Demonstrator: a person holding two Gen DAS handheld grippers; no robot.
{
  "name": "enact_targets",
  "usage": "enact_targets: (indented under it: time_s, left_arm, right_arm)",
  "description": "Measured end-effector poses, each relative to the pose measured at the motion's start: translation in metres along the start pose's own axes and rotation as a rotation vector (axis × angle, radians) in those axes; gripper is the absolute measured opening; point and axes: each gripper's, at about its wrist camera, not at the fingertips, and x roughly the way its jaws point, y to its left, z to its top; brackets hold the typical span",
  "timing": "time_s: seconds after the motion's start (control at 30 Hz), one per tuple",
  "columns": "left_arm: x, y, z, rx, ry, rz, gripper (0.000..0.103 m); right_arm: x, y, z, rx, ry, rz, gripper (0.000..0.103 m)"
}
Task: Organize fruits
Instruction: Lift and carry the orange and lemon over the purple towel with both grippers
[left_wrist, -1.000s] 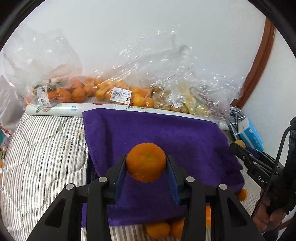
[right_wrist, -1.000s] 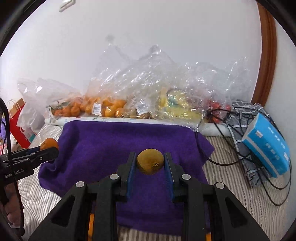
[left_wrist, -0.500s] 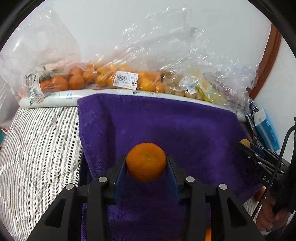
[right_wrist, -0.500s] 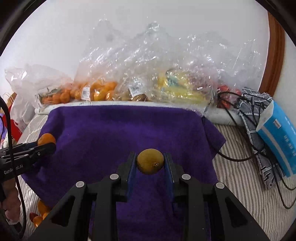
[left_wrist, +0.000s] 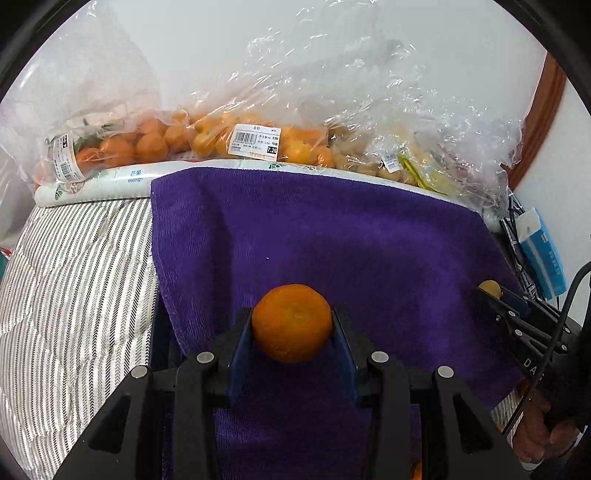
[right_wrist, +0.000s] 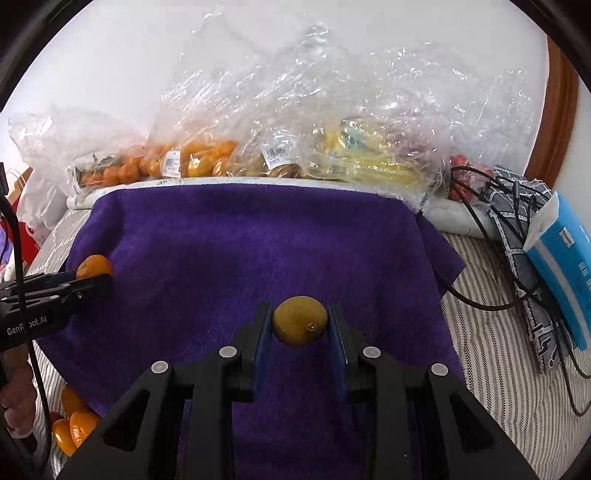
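Note:
An orange tangerine (left_wrist: 291, 323) is clamped in my left gripper (left_wrist: 292, 326), held just above the purple towel (left_wrist: 332, 236). My right gripper (right_wrist: 300, 326) is shut on a small yellow-brown fruit (right_wrist: 300, 325) over the same purple towel (right_wrist: 236, 251). In the left wrist view the right gripper (left_wrist: 493, 291) shows at the towel's right edge with its yellow-brown fruit (left_wrist: 489, 286). The right wrist view has the left gripper (right_wrist: 92, 278) at the towel's left edge with the tangerine (right_wrist: 93, 266). Loose tangerines (right_wrist: 72, 417) lie at the towel's lower left.
Clear plastic bags of oranges (left_wrist: 155, 142) and other fruit (right_wrist: 354, 155) line the back wall behind a rolled white bag (left_wrist: 107, 181). Striped bedding (left_wrist: 74, 280) surrounds the towel. A blue box (right_wrist: 565, 269), patterned cloth and black cables (right_wrist: 491, 206) lie at right.
Both grippers have come down and forward toward the towel with their fruits still clamped; the towel fills more of each view and the bags sit higher.

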Motion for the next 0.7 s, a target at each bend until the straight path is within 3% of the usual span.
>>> enact_targets:
  time_s: [0.7]
  left_arm:
    - [0.0055,-0.0048,0.0002,0.019,0.02,0.01,0.04]
  right_arm:
    - [0.0043,0.0006,0.0001,-0.008,0.019,-0.005,0.029]
